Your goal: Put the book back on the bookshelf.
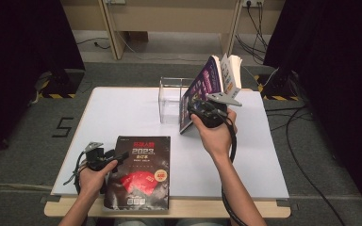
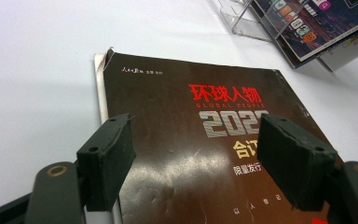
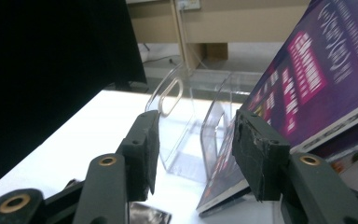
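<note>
High view first: a white table (image 1: 122, 113) carries a black magazine (image 1: 139, 172) lying flat near the person's edge, its cover with red and silver lettering facing up, and a clear plastic stand (image 1: 172, 101) farther back near the middle. Just right of that stand, a purple magazine (image 1: 202, 89) stands tilted, its lower edge on the table and its top leaning away to the right against a second, lighter magazine (image 1: 231, 73) behind it. The right tool (image 1: 206, 109) sits at the near face of the purple magazine, low down, gripped by the person's right hand (image 1: 217, 134); from the right gripper view its jaws stand apart, with the purple magazine (image 3: 307, 79) beside the right-hand jaw and the clear plastic stand (image 3: 186, 126) showing through the gap, and no pad pressing on anything. The left tool (image 1: 115, 155) rests at the left edge of the black magazine, held by the left hand (image 1: 92, 179). From the left gripper view its jaws are also apart, poised over the black magazine (image 2: 200, 140), one jaw near the spine edge and the other over the cover's lettering; whether the pads touch the cover I cannot tell. Beyond it, the base of the stand (image 2: 242, 21) and the leaning purple magazine (image 2: 317, 23) lie close together on the table (image 2: 37, 70).
</note>
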### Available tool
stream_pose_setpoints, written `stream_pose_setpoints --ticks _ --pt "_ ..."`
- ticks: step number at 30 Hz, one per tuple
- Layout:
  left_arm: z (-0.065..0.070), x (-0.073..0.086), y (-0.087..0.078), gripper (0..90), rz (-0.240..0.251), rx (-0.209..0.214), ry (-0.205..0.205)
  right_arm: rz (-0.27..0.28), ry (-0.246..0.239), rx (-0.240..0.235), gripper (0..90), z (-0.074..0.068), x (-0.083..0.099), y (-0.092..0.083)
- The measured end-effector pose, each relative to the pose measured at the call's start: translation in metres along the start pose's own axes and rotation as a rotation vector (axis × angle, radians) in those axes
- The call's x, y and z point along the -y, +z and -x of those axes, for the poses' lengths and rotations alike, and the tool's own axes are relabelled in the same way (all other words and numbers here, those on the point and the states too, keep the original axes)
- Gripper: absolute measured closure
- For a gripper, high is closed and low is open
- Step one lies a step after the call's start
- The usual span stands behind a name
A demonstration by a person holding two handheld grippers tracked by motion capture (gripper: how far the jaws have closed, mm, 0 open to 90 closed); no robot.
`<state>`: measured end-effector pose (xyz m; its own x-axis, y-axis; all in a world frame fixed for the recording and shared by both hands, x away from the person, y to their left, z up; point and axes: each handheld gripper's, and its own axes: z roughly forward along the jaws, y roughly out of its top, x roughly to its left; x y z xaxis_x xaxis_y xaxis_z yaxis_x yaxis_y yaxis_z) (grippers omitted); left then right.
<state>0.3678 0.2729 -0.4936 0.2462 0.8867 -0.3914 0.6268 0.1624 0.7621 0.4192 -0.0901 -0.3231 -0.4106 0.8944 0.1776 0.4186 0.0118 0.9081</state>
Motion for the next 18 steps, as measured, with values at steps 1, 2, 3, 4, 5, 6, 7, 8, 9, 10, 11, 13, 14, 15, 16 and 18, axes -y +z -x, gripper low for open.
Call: stream_pose_setpoints --ticks 1,2,3,4,5,6,7,8,9,10,11,13,14,15,16,18 --pt "0.0 0.0 0.0 26.2 -0.003 -0.001 0.0 -0.004 0.0 -0.004 50.9 -0.001 0.002 0.0" --pt "0.0 0.0 0.0 26.2 -0.006 -0.004 0.001 -0.008 -0.001 -0.008 50.9 -0.001 0.004 0.0" --pt "-0.001 0.0 0.0 26.2 -0.009 -0.006 0.002 -0.017 -0.003 -0.008 50.8 -0.002 0.006 0.0" --pt "-0.001 0.0 0.0 26.2 -0.011 -0.008 0.001 -0.023 -0.002 -0.011 50.7 -0.003 0.008 0.0" --pt "-0.001 0.0 0.0 26.3 -0.014 -0.012 0.002 -0.031 0.001 -0.014 50.7 -0.004 0.01 0.0" --pt "-0.001 0.0 0.0 26.3 -0.016 -0.015 0.005 -0.035 0.0 -0.016 50.6 -0.004 0.012 0.001" --pt "-0.001 0.0 0.0 26.3 -0.018 -0.016 0.006 -0.043 0.001 -0.019 50.5 -0.005 0.014 0.001" --pt "-0.002 0.0 0.0 26.3 -0.02 -0.018 0.003 -0.053 0.001 -0.02 50.5 -0.005 0.016 0.001" --pt "-0.002 0.0 0.001 26.4 -0.024 -0.021 0.002 -0.059 0.004 -0.023 50.5 -0.005 0.019 0.002" --pt "-0.002 0.0 0.001 26.5 -0.027 -0.022 0.003 -0.068 0.007 -0.024 50.5 -0.006 0.021 0.003" --pt "-0.002 0.001 0.001 26.5 -0.028 -0.022 0.001 -0.075 0.01 -0.024 50.5 -0.006 0.023 0.004" --pt "-0.003 0.001 0.001 26.5 -0.036 -0.025 0.0 -0.085 0.005 -0.024 50.6 -0.006 0.028 0.005" --pt "-0.003 0.001 0.001 26.6 -0.037 -0.024 -0.001 -0.091 0.007 -0.026 50.7 -0.007 0.03 0.006" --pt "-0.003 0.001 0.002 26.6 -0.04 -0.024 -0.002 -0.097 0.009 -0.028 50.8 -0.007 0.032 0.007" --pt "-0.004 0.002 0.002 26.6 -0.043 -0.024 -0.004 -0.102 0.009 -0.029 50.8 -0.008 0.035 0.007" --pt "-0.004 0.002 0.003 26.7 -0.044 -0.023 -0.004 -0.116 0.011 -0.034 51.0 -0.008 0.039 0.009"
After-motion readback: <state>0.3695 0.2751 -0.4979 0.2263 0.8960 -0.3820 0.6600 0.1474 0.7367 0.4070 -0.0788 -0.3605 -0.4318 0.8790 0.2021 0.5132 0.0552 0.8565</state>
